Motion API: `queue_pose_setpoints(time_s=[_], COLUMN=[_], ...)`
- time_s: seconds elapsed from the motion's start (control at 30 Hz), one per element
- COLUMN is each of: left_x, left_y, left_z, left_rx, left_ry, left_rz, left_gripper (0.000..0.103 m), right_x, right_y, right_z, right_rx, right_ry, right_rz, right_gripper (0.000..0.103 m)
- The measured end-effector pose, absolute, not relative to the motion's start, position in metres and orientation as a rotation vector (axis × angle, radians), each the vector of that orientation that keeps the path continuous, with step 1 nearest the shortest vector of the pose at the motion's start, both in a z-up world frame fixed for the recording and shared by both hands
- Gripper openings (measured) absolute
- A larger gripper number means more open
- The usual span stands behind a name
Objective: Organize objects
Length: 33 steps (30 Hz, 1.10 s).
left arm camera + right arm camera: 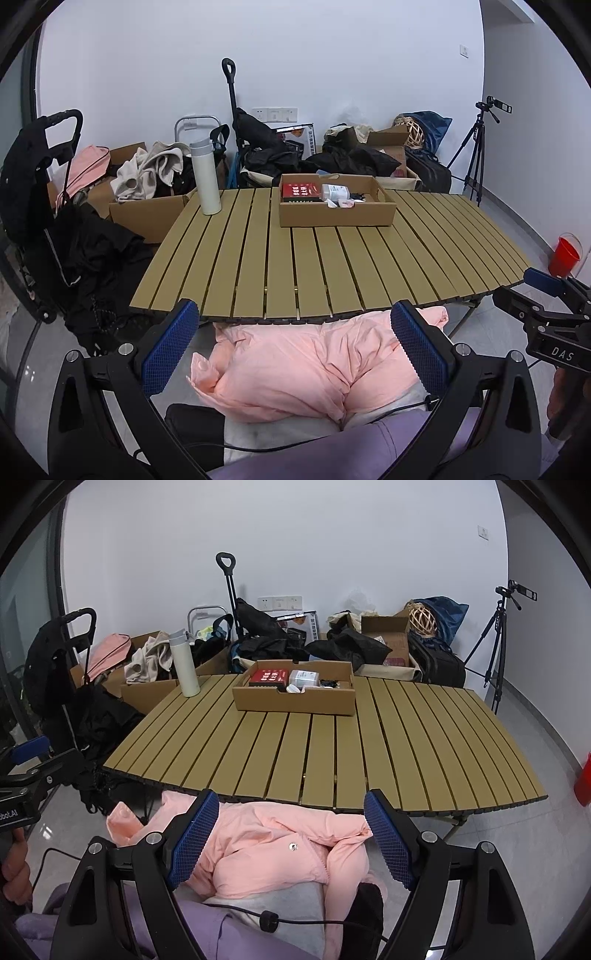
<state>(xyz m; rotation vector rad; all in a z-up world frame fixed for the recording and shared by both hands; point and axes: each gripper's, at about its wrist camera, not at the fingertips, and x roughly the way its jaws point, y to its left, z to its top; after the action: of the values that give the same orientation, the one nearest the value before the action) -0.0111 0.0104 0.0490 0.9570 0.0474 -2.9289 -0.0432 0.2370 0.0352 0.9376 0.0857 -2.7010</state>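
Shallow cardboard box point(336, 216) with red packet point(300, 191), possibly tissues

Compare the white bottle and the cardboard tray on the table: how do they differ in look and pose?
The white bottle stands tall, narrow and upright; the cardboard tray lies low, wide and flat. The bottle is closed with a cap; the tray is open on top and holds a red box and small items. Both rest on the far part of the slatted table.

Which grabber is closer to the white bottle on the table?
Left. The white bottle stands at the table's far left corner. The left gripper is on that side; the right gripper sits farther right. Both are back past the near edge.
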Motion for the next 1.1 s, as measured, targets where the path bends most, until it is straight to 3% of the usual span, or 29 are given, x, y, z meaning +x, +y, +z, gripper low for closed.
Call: queue_pose_setpoints(time_s=[1.1], left_x=[-0.0105], left_y=[0.0066], left_z=[0.0436], left_rx=[0.966], left_ry=[0.051], left_rz=[-2.931], left_gripper=[0.103], right_x=[-0.0433], right_y=[0.2397], right_z=[0.0299], right_rx=[0.948], right_ry=[0.084], right_rz=[-2.707], right_gripper=[0.084])
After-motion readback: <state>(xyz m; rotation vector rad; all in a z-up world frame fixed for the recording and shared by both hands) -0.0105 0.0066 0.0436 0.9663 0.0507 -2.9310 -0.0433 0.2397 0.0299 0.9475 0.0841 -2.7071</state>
